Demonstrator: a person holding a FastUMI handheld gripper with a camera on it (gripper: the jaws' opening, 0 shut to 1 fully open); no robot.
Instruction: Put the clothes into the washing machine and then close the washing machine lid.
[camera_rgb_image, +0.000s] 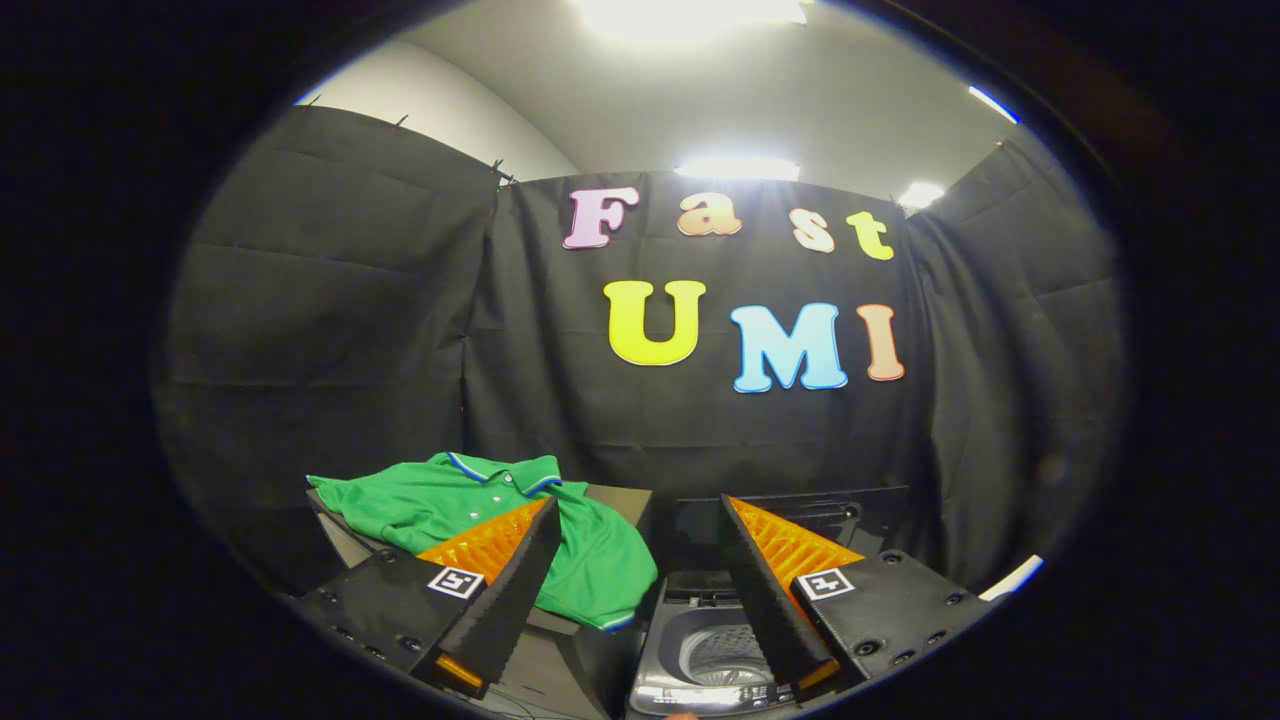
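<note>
A green polo shirt (480, 505) with a blue-and-white trimmed collar lies spread over a dark table (335, 525), its lower hem hanging off the near edge beside the washer. A small grey top-loading washing machine (700, 655) stands right of the table, low between my fingers, with its drum hole showing and its dark lid (800, 505) raised behind. My gripper (640, 520) is open, held above and back from both. The left finger overlaps the shirt in the picture; nothing lies between the fingers.
Black cloth walls close the booth at the back and both sides. Ceiling lights glare overhead. The table's near edge and the washer's front panel lie just below the fingers.
</note>
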